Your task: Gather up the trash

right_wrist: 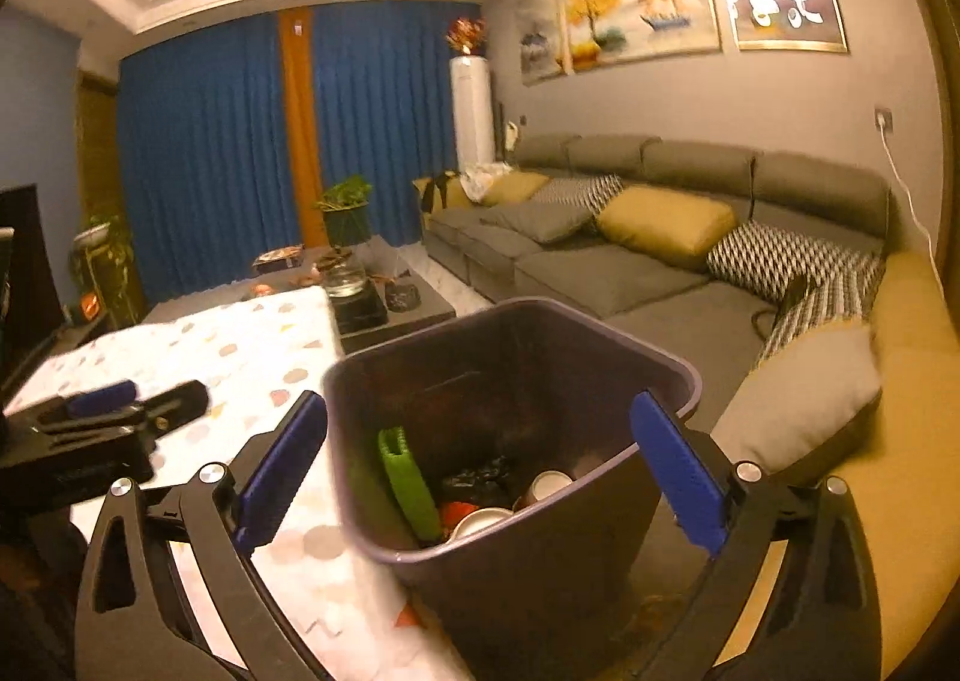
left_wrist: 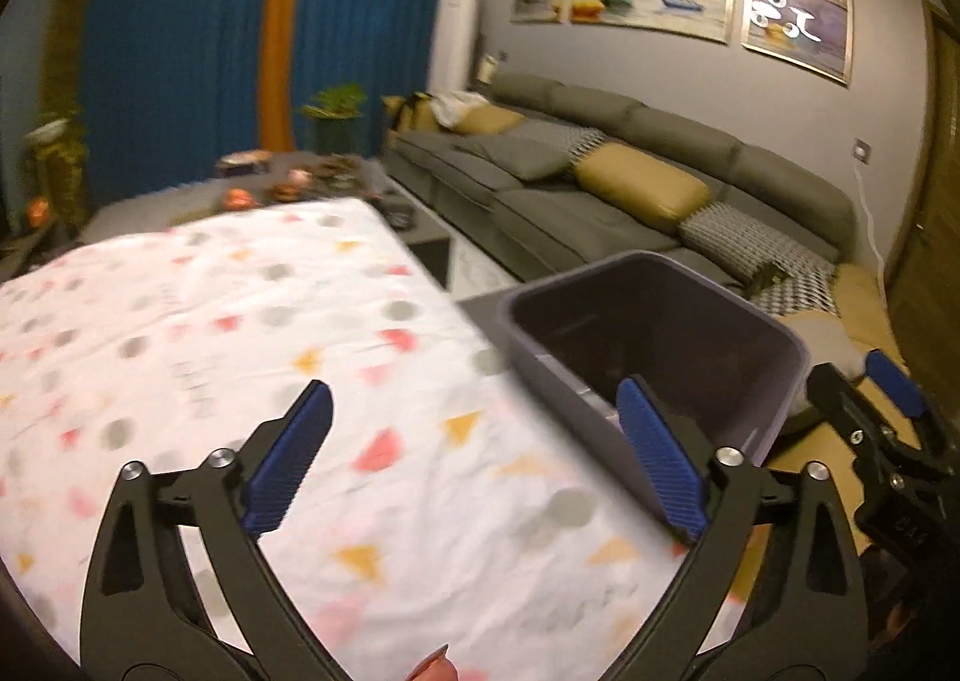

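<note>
Both your left gripper (left_wrist: 474,459) and right gripper (right_wrist: 480,471) stand wide open and empty, the right one over the trash bin (right_wrist: 600,549) beside the table (left_wrist: 240,321).

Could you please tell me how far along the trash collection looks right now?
Mostly done: the bin holds a green item, cans and dark scraps. In hand: nothing; left gripper and right gripper are open. No trash shows on the patterned tablecloth.
</note>
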Tool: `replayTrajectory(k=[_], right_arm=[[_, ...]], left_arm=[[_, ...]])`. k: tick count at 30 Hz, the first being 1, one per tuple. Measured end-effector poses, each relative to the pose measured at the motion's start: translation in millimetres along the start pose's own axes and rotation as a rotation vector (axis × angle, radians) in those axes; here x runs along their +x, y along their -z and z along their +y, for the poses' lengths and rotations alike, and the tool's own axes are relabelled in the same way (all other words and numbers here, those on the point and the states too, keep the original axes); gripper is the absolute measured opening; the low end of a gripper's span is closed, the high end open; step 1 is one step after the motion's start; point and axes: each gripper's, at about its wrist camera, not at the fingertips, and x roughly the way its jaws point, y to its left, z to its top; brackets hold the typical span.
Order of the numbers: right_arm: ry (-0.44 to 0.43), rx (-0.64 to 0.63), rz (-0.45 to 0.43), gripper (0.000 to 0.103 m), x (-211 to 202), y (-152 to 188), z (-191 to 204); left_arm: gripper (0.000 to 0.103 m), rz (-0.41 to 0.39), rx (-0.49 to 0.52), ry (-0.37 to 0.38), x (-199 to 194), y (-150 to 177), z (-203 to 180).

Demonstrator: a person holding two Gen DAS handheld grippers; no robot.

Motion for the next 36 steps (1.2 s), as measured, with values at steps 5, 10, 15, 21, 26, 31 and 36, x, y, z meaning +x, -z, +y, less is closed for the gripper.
replayTrajectory(k=[5, 10, 15, 21, 26, 31, 36], right_arm=[[-0.044, -0.019, -0.02, 0.097, -33, 3, 23], [-0.075, -0.022, -0.039, 0.097, -66, 10, 43], [-0.101, -0.042, -0.031, 0.097, -89, 19, 63], [-0.129, -0.059, -0.042, 0.097, -115, 26, 88], [-0.13, -0.071, -0.065, 0.097, -134, 31, 100], [-0.128, -0.067, -0.076, 0.097, -143, 31, 104], [-0.128, -0.06, -0.079, 0.097, -147, 31, 104]], left_arm=[[0.097, -0.044, -0.05, -0.129, -59, 22, 36], [0.097, -0.073, -0.081, -0.227, -111, 41, 63], [0.097, -0.105, -0.105, -0.288, -155, 59, 80], [0.097, -0.13, -0.109, -0.315, -191, 75, 85], [0.097, -0.147, -0.101, -0.321, -210, 82, 87], [0.097, -0.158, -0.103, -0.318, -219, 84, 88], [0.097, -0.166, -0.101, -0.314, -224, 85, 86]])
